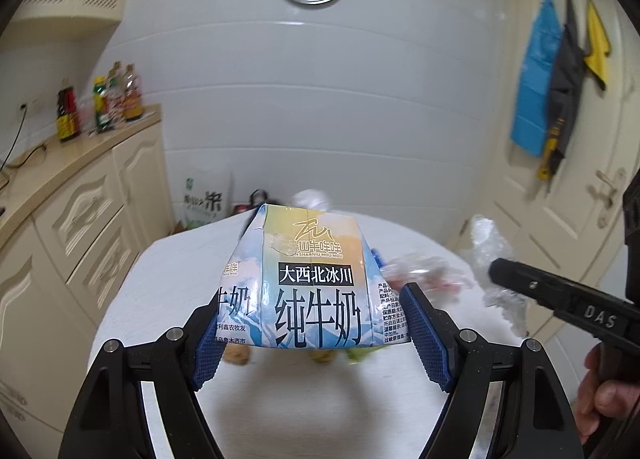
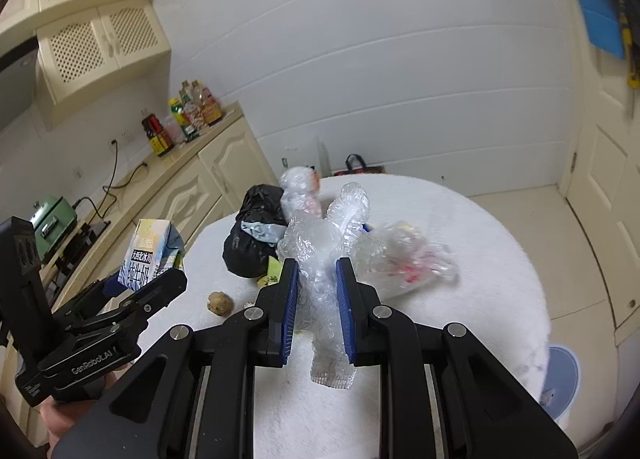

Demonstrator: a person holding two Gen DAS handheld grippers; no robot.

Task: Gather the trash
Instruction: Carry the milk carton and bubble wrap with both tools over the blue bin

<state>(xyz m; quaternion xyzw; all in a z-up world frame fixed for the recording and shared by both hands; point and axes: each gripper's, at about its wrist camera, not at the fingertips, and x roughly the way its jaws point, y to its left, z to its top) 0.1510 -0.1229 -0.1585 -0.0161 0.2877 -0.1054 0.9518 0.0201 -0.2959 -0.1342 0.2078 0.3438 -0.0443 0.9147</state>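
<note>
Both grippers are loaded, lifted clear of the round table, presumably so the trash can be carried off. The left gripper pinches one milk carton across its sides, pads wide apart. The right gripper is closed narrowly on one crumpled clear plastic wrap. Left on the table: one black bag near its far-left edge, two more clear plastic bundles and one brownish lump toward its left edge.
</note>
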